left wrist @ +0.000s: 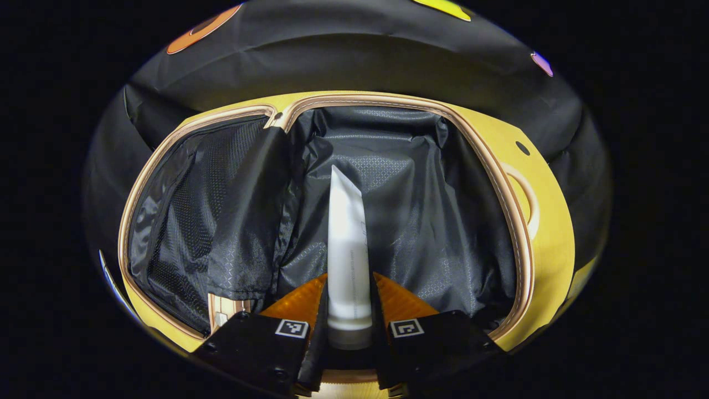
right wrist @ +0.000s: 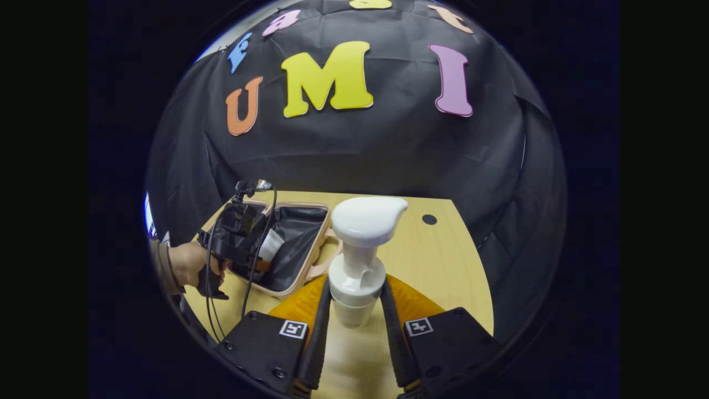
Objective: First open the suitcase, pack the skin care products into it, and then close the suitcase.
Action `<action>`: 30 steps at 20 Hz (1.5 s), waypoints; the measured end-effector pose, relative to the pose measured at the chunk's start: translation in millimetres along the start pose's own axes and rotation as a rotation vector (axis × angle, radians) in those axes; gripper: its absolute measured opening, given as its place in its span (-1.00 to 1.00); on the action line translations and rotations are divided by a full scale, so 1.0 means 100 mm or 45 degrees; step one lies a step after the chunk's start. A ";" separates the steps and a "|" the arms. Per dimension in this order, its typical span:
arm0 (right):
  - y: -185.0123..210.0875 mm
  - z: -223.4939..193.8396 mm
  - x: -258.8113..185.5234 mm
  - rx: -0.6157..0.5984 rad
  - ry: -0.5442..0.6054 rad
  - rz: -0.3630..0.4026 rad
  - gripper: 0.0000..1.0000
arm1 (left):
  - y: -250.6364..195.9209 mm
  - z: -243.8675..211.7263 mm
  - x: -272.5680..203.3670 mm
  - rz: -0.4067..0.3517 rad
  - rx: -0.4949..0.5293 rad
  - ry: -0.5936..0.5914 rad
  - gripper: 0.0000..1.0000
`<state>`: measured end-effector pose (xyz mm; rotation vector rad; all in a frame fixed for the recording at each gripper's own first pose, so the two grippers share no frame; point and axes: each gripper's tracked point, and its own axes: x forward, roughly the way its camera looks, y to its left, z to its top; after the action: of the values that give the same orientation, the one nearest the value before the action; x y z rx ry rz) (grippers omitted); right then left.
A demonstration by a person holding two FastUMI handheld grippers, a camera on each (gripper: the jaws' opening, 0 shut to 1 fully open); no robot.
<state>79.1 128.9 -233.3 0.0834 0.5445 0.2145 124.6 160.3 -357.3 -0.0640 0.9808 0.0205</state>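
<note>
The suitcase (left wrist: 501, 183) lies open on the table, its black lining (left wrist: 421, 221) and a mesh pocket (left wrist: 183, 221) exposed. My left gripper (left wrist: 349, 299) is shut on a white tube (left wrist: 346, 233), held over the lined compartment. In the right gripper view, my right gripper (right wrist: 354, 310) is shut on a white pump bottle (right wrist: 357, 249), upright above the table to the right of the suitcase (right wrist: 310, 269). There the left gripper (right wrist: 263, 252), held by a hand (right wrist: 188, 263), hangs over the open case with the tube (right wrist: 271, 244) in it.
The wooden table (right wrist: 437, 266) has a dark round hole (right wrist: 429, 219) near its far edge. A cable (right wrist: 249, 277) hangs from the left gripper. Bare tabletop lies to the right of the suitcase. The black cloth wall closes the back.
</note>
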 end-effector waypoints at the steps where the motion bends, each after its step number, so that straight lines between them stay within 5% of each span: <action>1: 0.03 0.02 0.02 0.003 0.002 0.004 -0.06 | 0.00 0.00 0.01 -0.005 0.011 0.005 -0.22; 4: 0.17 0.14 0.08 0.005 -0.010 0.033 -0.06 | 0.00 0.00 0.01 -0.027 0.030 0.010 -0.24; 5: 0.25 0.21 0.12 -0.002 -0.013 0.051 -0.06 | -0.02 0.00 -0.02 -0.044 0.041 0.006 -0.07; 7: 0.45 0.37 0.23 -0.015 -0.028 0.094 -0.07 | -0.02 0.13 -0.12 -0.067 0.082 -0.068 -0.05; 8: 0.55 0.45 0.30 -0.016 -0.037 0.113 -0.09 | -0.02 0.20 -0.20 -0.074 0.105 -0.116 0.29; 9: 0.67 0.52 0.38 -0.022 -0.038 0.129 -0.07 | 0.00 0.27 -0.29 -0.073 0.124 -0.153 0.23; 11: 0.93 0.61 0.55 -0.037 -0.035 0.164 -0.06 | 0.08 0.38 -0.48 -0.061 0.160 -0.245 0.69; 14: 1.30 0.55 0.78 -0.070 0.008 0.215 -0.06 | 0.24 0.48 -0.85 -0.039 0.188 -0.373 0.99; 22: 1.70 -0.11 1.24 -0.044 0.271 0.211 -0.06 | 1.02 0.52 -1.68 0.061 0.156 -0.674 1.00; 30: 1.80 -0.32 1.51 0.009 0.354 0.139 -0.06 | 1.65 0.38 -1.87 0.098 -0.004 -0.747 0.99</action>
<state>156.0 338.8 -312.8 0.0907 0.8183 0.3337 44.9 329.5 -188.5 -0.0204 0.3963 0.1055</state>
